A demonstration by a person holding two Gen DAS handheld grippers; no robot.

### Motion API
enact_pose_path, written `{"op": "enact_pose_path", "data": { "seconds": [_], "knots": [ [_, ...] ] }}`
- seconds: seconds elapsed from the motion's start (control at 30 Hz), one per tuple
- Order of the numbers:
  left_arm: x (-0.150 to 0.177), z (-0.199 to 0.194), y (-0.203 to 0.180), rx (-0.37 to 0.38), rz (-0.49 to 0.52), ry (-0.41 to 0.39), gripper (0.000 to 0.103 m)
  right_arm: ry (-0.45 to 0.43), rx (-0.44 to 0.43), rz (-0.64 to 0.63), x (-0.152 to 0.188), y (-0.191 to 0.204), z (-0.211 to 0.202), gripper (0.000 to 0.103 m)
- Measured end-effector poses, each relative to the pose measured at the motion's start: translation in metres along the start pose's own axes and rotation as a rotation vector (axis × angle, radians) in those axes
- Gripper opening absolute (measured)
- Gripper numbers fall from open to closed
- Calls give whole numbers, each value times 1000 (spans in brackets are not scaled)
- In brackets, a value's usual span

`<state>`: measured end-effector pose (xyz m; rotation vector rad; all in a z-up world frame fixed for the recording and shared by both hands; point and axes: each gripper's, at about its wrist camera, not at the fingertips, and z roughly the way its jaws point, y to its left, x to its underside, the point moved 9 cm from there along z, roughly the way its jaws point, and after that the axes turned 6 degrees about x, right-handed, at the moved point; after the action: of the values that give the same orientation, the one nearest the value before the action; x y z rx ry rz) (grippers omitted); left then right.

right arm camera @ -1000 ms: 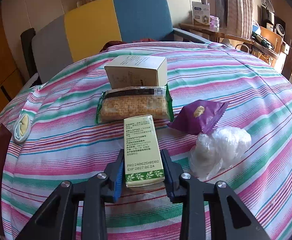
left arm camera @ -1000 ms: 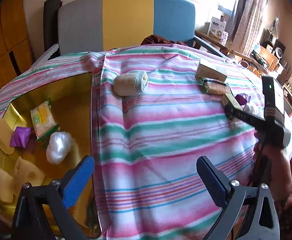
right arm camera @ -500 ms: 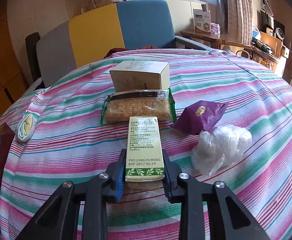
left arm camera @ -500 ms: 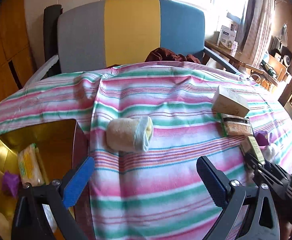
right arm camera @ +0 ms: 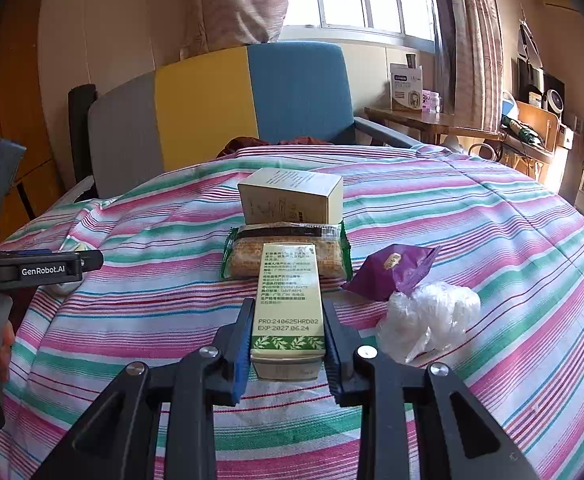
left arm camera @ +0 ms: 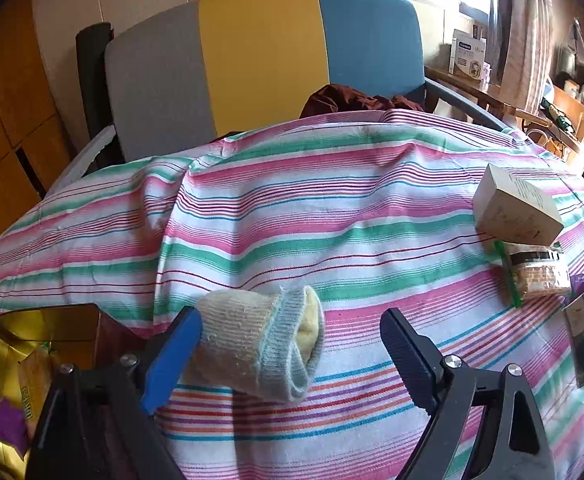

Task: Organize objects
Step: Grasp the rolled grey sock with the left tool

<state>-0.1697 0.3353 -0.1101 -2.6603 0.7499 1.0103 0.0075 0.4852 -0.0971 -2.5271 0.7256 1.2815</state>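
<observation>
Striped tablecloth (right arm camera: 472, 208) carries rolled sock (left arm camera: 260, 344), box (right arm camera: 292, 196), cracker pack (right arm camera: 236, 258)

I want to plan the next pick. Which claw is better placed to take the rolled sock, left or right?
Left. The left claw already straddles the rolled sock, its jaws closing around it. The right claw is shut on the green-and-cream box.

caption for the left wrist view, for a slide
Left gripper closing around a rolled sock on the striped cloth.
</observation>
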Motion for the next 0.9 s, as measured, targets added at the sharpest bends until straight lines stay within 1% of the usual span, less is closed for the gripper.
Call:
{"op": "enact_pose_path", "data": {
  "seconds": [0.07,0.13,0.23,0.27,0.33,0.4,0.43,0.47,0.6,0.67,0.7,0.9],
  "knots": [
    [-3,0,2,12,-5,-24,87,5,-2,-1,1,1,2,30],
    [-4,0,7,5,-22,-36,83,8,-2,2,1,0,3,30],
    [-5,5,13,-22,-35,-28,81,6,4,-4,2,0,3,30],
    [-5,5,13,-22,-35,-32,81,4,7,-7,2,1,3,30],
    [-4,7,12,-43,-2,-28,80,-4,11,-12,2,1,1,30],
    [-2,7,12,-82,32,-32,70,-9,15,-13,1,1,0,30],
    [-2,7,13,-103,46,-36,62,-10,16,-13,1,0,0,30],
    [-1,6,15,-109,53,-38,61,-10,15,-13,1,0,0,30],
    [0,2,16,-94,51,-51,56,-16,21,-12,2,-1,0,30],
    [0,-4,15,-80,40,-69,48,-22,24,-14,1,0,-1,30],
    [-1,-8,15,-72,34,-79,46,-25,24,-15,1,0,-1,30],
    [1,-30,2,38,-4,-117,45,-25,35,-25,2,1,-1,30]
  ]
}}
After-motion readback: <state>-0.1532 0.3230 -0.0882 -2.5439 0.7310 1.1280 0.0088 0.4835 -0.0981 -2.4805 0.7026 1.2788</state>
